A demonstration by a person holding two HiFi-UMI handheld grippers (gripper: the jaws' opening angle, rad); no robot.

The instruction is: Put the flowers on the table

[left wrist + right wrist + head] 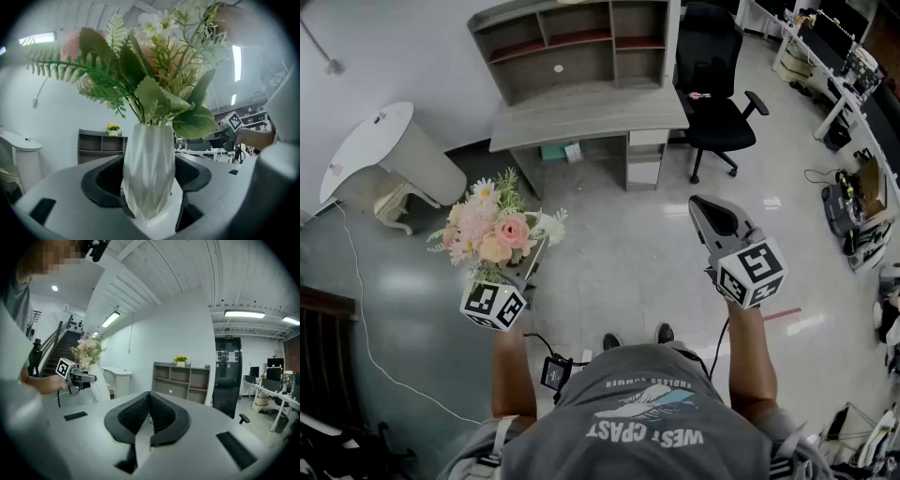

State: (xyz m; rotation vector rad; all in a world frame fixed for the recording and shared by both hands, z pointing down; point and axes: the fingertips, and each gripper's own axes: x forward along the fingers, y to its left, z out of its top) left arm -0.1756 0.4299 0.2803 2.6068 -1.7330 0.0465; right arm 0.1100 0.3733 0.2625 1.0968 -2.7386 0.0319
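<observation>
The left gripper (148, 187) gripped the vase (149, 157) of flowers (493, 230), jaws wide. The right gripper (149, 414) was closed, empty.

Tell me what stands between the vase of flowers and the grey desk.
Nothing visible. The left tongs hold the vase, and only bare floor lies between it and the desk. The black chair stands beside the desk, off that path.

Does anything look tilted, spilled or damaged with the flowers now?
Nothing stands out. The white vase sits upright, clamped by the left hand-held gripper, and the flowers look intact, with no spill visible.
</observation>
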